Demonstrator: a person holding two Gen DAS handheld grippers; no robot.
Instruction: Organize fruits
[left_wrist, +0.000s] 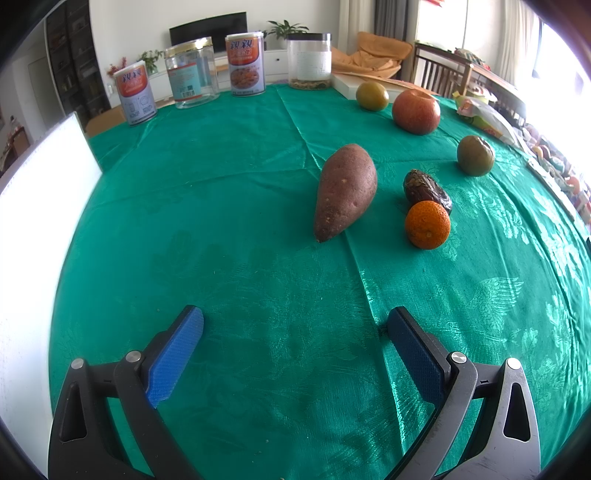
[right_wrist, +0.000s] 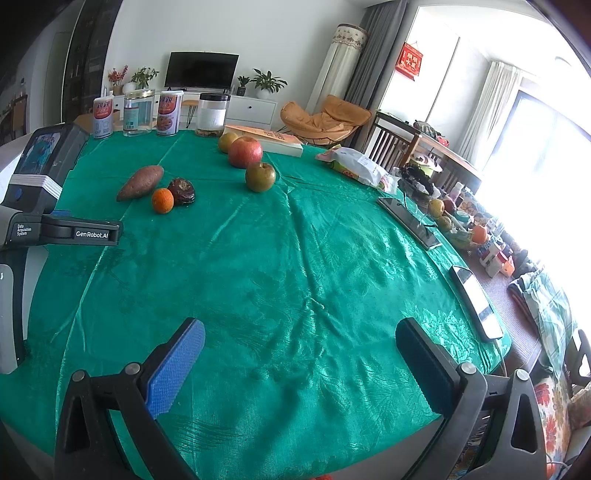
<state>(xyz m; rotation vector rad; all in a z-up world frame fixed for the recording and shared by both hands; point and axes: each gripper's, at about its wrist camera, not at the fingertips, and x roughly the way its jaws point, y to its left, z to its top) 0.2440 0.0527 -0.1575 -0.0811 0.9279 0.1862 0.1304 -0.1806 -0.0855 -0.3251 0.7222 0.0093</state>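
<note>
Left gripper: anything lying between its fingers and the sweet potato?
Nothing: in the left wrist view, only bare green tablecloth lies between the open left gripper and the sweet potato.

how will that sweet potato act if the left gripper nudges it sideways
The sweet potato looks firm, so it likely won't deform. Its tapered ends suggest it would pivot or roll in an arc, perhaps toward the small orange just beside it. The left gripper is open.

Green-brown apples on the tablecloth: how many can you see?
2. One green-brown apple sits at the far edge beside the white book; the other is nearer, right of the red apple. None seems hidden.
</note>
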